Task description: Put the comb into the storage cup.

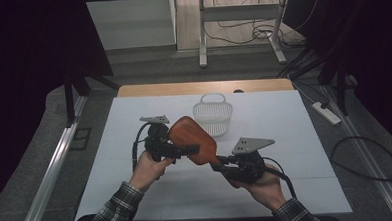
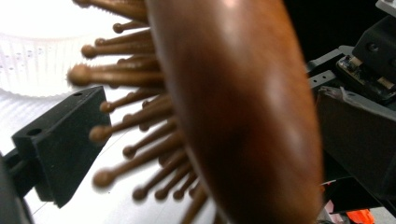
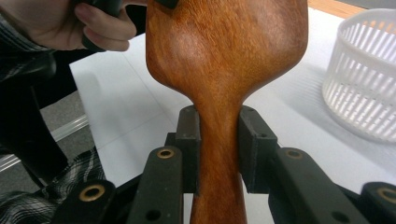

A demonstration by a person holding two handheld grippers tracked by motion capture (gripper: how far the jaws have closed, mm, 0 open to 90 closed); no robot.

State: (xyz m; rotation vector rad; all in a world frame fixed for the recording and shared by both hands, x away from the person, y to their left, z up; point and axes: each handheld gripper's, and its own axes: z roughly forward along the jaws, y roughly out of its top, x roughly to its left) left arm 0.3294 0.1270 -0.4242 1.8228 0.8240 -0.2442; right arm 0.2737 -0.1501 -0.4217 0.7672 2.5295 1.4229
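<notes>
The white tabletop [image 1: 137,193] carries a white basket [image 1: 213,117] at its far middle. Above the tabletop, in front of the basket, the person holds a wooden hairbrush [image 1: 192,138] in the air between both hands. The right tongs [image 3: 218,149] are closed on the narrow handle of the hairbrush, one pad on each side, and the grip looks firm. The left tongs [image 1: 185,150] reach to the wide head; in the left gripper view the head stands between the two jaws, with the bristles toward one jaw, but it is not clear if the pads already press on it.

The step seems to be passing or steadying the hairbrush, perhaps to bring it to the basket. To do it well, the left tongs should close on the solid wood edge, not on the bristles, and the right tongs should release only after the left grip is sure.
</notes>
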